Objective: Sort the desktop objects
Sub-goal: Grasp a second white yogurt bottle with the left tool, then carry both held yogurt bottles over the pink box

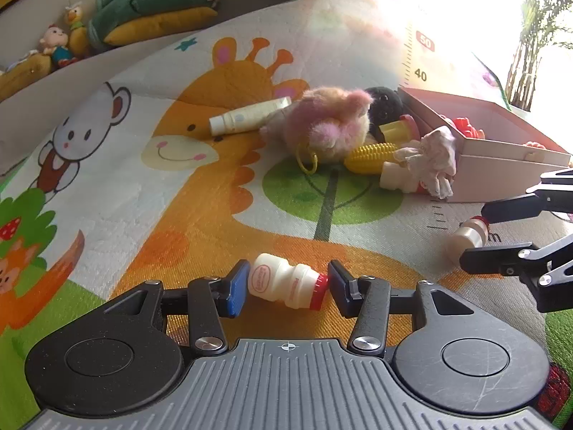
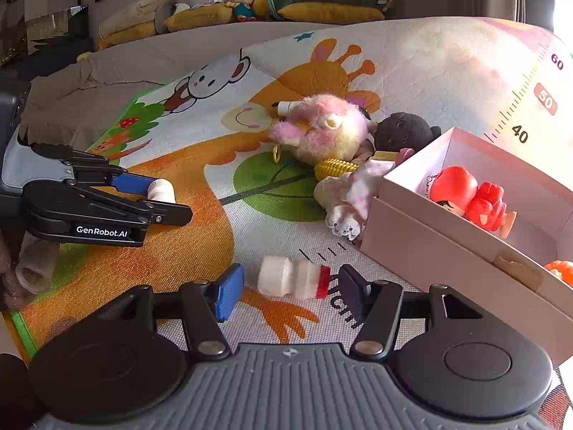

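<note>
My left gripper point(image 1: 288, 286) is shut on a small white bottle with a red cap point(image 1: 283, 281), one blue pad on its base and the other on its cap, just above the play mat. The same grip shows at the left of the right wrist view, where the left gripper point(image 2: 172, 197) holds that bottle point(image 2: 163, 190). A second white bottle with a red cap point(image 2: 292, 277) lies on its side on the mat between the fingers of my right gripper point(image 2: 290, 292). That gripper is open, with a gap at each pad. The right gripper point(image 1: 472, 236) appears at the right edge of the left wrist view.
A pink cardboard box point(image 2: 429, 251) stands to the right and holds red toys point(image 2: 462, 193). Beside it lies a pile: a pink fluffy plush point(image 1: 336, 125), a black plush point(image 1: 386, 104), a yellow toy corn point(image 1: 372, 156), a cream tube point(image 1: 247, 116) and a cloth-dressed doll point(image 1: 429, 157).
</note>
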The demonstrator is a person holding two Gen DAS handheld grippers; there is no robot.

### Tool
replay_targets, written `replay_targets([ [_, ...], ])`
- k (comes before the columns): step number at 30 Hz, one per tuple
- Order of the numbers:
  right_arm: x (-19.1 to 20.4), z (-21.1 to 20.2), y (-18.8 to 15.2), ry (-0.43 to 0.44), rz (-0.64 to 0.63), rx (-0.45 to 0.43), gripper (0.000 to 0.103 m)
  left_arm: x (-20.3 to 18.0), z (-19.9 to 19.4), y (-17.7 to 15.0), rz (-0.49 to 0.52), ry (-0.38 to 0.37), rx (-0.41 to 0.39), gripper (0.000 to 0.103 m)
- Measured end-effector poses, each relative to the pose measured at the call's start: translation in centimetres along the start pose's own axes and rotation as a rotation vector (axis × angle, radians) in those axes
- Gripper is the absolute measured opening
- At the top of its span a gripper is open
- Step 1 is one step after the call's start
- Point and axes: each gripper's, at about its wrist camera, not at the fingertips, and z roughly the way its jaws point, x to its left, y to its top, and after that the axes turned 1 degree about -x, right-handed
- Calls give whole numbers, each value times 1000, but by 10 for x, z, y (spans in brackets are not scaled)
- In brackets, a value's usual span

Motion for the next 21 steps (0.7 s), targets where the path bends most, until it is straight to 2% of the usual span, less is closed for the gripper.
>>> replay_targets([
  [2,-1,3,1,0,9,3,57,0,0,0,0,-2,-2,53],
  [3,-1,5,1,1,10,4,53,0,0,0,1,-3,-3,53],
  [4,-1,6,1,-1,9,4,44,-1,0,0,2,-3,-3,53],
  [12,-8,-16,-5,-14,-3,-23,44,-13,-4,1,9,-26,7,52],
  [21,-55,-67,-35,-99,117,-20,44,-79,-14,9,102,-184,3,52],
])
